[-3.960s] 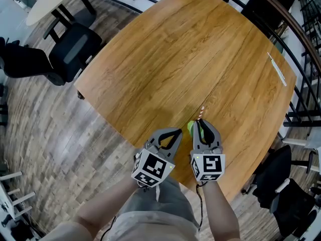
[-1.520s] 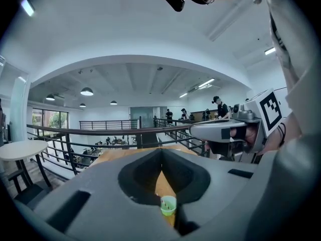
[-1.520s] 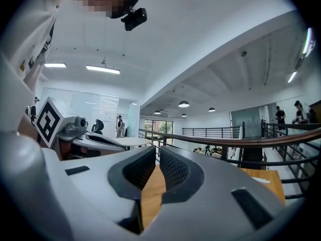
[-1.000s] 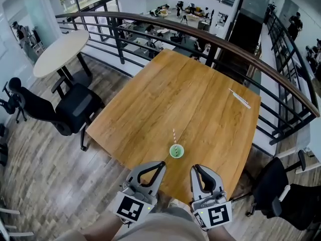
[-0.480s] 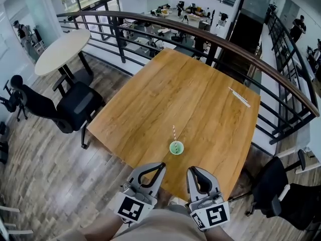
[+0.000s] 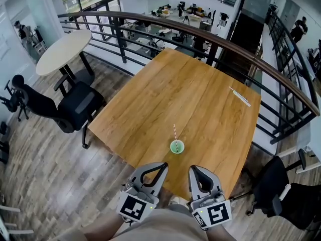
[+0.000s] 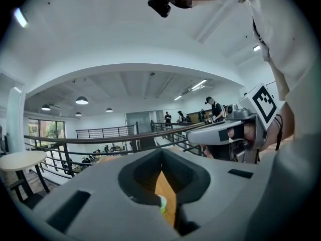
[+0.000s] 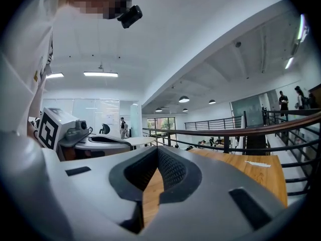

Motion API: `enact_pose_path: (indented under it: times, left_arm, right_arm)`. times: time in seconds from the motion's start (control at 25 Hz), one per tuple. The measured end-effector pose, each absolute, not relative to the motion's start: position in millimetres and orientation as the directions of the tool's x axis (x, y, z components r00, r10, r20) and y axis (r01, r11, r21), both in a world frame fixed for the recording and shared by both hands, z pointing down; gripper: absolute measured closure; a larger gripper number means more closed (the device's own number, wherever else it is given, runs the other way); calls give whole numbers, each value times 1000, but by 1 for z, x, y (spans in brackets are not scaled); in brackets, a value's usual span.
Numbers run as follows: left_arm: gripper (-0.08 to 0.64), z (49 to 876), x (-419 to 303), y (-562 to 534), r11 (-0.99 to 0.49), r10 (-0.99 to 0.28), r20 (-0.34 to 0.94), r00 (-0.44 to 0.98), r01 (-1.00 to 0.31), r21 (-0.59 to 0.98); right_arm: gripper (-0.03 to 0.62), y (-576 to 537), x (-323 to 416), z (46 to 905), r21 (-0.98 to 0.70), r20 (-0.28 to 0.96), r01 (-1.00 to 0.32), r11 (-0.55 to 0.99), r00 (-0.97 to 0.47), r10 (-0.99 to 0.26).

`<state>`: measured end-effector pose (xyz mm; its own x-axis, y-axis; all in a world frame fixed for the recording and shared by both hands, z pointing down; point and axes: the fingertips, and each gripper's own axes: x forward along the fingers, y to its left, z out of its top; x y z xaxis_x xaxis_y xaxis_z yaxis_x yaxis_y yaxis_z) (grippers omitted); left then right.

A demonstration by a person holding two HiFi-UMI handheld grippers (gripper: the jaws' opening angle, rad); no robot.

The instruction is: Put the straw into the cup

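At the far left of the head view, a round white table (image 6: pixel 62 51) and a black office chair (image 6: pixel 75 107) stand on the floor beside the wooden counter (image 6: pixel 200 99). They are clear of its left edge.

Low in the frame, just left of centre, the left gripper (image 6: pixel 161 165) is held close to the person's body, off the counter's near edge. Its jaws are together at the tips with nothing between them; only counter and a sliver of green show through the hollow behind the tips.

Just above it, near the near edge, the small green cup (image 6: pixel 176 146) stands upright. The red-and-white striped straw (image 6: pixel 174 131) is in the cup and leans toward the top of the frame. By the look of it, the task is done.

To the right, the right gripper (image 6: pixel 195 169) is also held back, jaws closed and empty.

If anything remains, I'd say it is only to keep both grippers away, since the cup sits close to the edge and a knock could tip it off.

Most of the counter is bare apart from a thin white strip (image 6: pixel 241 98) in the upper right. A dark metal railing (image 6: pixel 251 59) closes off the far and right sides.
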<state>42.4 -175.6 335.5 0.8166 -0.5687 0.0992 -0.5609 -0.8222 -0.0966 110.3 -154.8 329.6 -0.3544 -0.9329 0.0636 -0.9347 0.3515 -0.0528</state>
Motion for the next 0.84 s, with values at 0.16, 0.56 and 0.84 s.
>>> enact_pose_path:
  times: [0.16, 0.56, 0.84]
  left_arm:
    - [548, 335, 41, -180, -820, -572, 118, 812, -571, -44]
    - [548, 331, 47, -174, -828, -561, 111, 820, -553, -95]
    - [548, 335, 46, -165, -834, -552, 116, 826, -541, -113]
  right_arm:
    - [571, -155, 110, 324, -43, 54, -934, 356, -358, -932]
    - [571, -154, 108, 314, -19, 37, -934, 357, -358, -933]
    - [571, -145, 106, 318, -20, 35, -932, 361, -361, -932]
